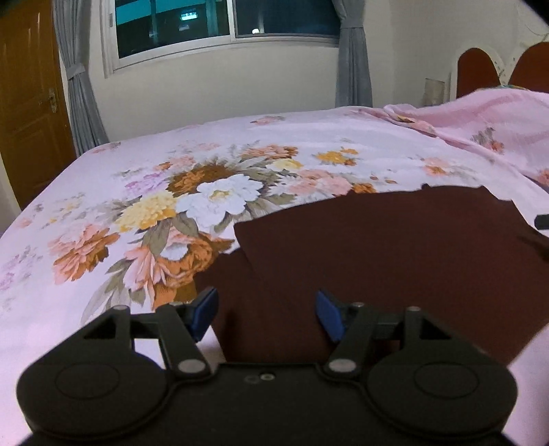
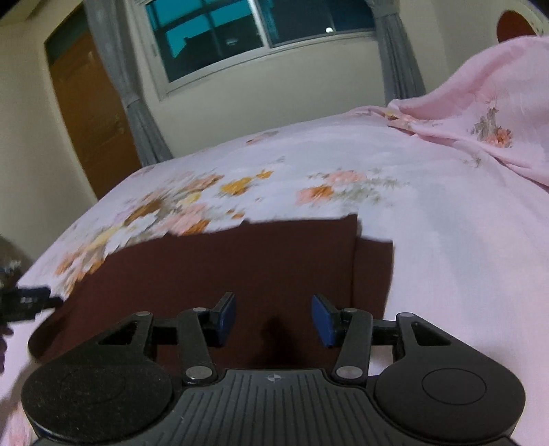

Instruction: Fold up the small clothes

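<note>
The left gripper (image 1: pixel 267 314) is hovering with its blue pads spread wide, gripping nothing, over the near edge of a dark maroon garment (image 1: pixel 377 254). The right gripper (image 2: pixel 273 319) is likewise gaping wide and empty above the same cloth. The garment is lying flat at 6 o'clock in both views, its far edge straight, with a second layer sticking out at 3 o'clock in the right view. Bare bedsheet (image 1: pixel 103 212) is stretching away toward 10 and 12 o'clock. A rumpled pink blanket (image 2: pixel 480 113) is bunching at 2 o'clock. Beyond are standing a window (image 1: pixel 219 24), grey curtains (image 1: pixel 79 85) and a wooden door (image 1: pixel 27 103).
</note>
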The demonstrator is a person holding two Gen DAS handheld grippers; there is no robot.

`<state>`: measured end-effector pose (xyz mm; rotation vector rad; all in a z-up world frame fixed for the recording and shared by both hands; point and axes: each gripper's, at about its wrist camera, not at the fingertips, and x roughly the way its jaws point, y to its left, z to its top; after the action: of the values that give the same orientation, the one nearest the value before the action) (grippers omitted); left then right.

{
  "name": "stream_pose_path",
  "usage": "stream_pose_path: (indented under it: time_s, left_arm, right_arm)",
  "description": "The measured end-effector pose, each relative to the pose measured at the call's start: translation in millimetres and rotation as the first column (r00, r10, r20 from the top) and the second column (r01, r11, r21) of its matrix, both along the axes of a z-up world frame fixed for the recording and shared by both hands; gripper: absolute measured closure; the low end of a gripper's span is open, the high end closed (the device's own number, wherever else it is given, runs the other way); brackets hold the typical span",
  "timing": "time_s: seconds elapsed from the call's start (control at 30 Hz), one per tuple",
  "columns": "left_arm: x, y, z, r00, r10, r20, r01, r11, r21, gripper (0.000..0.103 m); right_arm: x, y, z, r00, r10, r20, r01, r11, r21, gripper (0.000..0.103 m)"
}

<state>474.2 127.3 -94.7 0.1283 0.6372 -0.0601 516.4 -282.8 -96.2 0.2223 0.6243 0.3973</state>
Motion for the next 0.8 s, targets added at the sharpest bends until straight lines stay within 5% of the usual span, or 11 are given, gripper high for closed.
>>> stream_pose_path:
  time_s: [0.23,0.43,0.53,0.67,0.8]
  left_arm:
    - [-26,-9,-8,0.999,0.02,-0.027,-0.019,1.0,0.024,0.04]
    - [-34,-12,-36,0.998,0.024,-0.056,-0.019,0.996,0.085,0.034]
    - [-44,-4,-28,0.997,0.051,-0.062,-0.048,0.998,0.044,0.034]
    - [-68,5,-16,0.997,0.064,-0.031,-0.064,0.998,0.002,0.035]
    - [-71,16,-39,0.991,0.08,-0.111,-0.085,0.996,-0.041,0.032]
  right_arm:
    - [-33,-4,-11,1.0,-0.016,-0.012,0.016,1.0,0.005,0.054]
    - [-26,1,-33,0.996,-0.006,-0.09,-0.001,0.997,-0.079,0.054]
    - [-26,5,-28,0.996,0.003,-0.089,-0.013,0.994,-0.111,0.054]
    - [-43,-11,-12,1.0,-0.01,-0.015,0.01,1.0,-0.008,0.054]
    - [-27,-15,-36,0.985,-0.073,-0.158,0.06,0.994,-0.088,0.054]
